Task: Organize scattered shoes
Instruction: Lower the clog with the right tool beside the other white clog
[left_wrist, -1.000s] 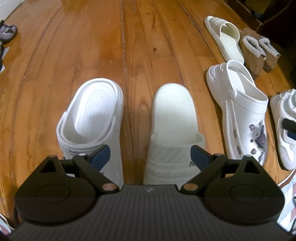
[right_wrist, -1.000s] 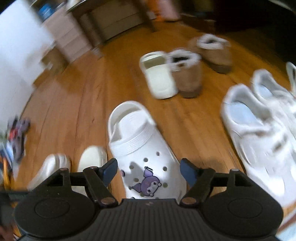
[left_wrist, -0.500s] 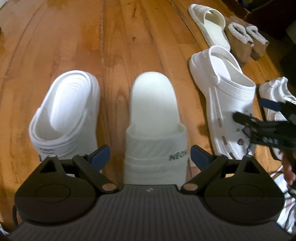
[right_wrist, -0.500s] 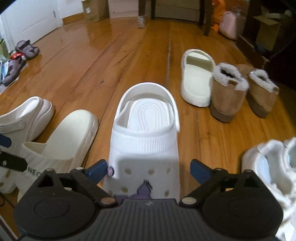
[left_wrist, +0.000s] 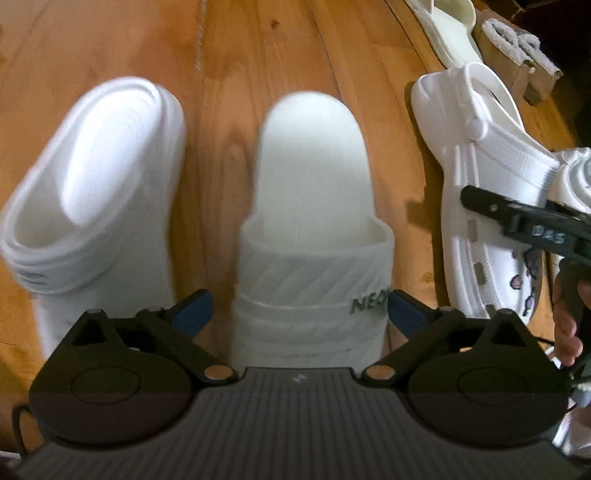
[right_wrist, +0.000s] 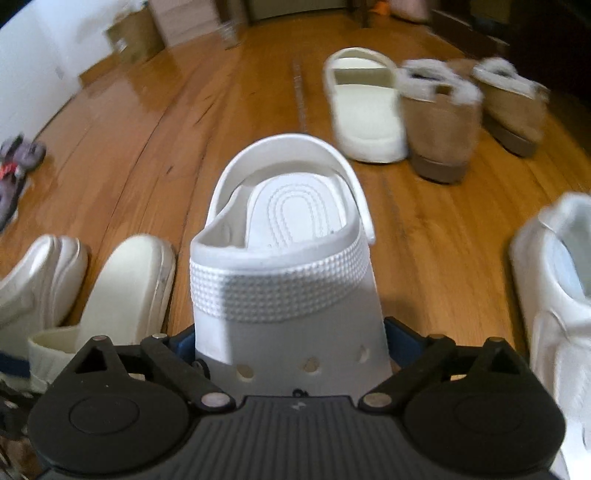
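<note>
While two tan slippers (right_wrist: 439, 122) pair, three white slides (left_wrist: 310, 229) scattered

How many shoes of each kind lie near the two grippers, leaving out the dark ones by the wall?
Clogs: 2 (strapped clog, backless clog)
Slides: 2 (lettered slide, cream slide)
Fur-lined slippers: 2 (near slipper, far slipper)
Sneakers: 1 clearly seen (sneaker)
Total: 7

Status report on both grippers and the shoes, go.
Left gripper opening, straddling the cream slide, no grip. Right gripper closing around the white clog, contact unclear. Other shoes close on both sides.
</note>
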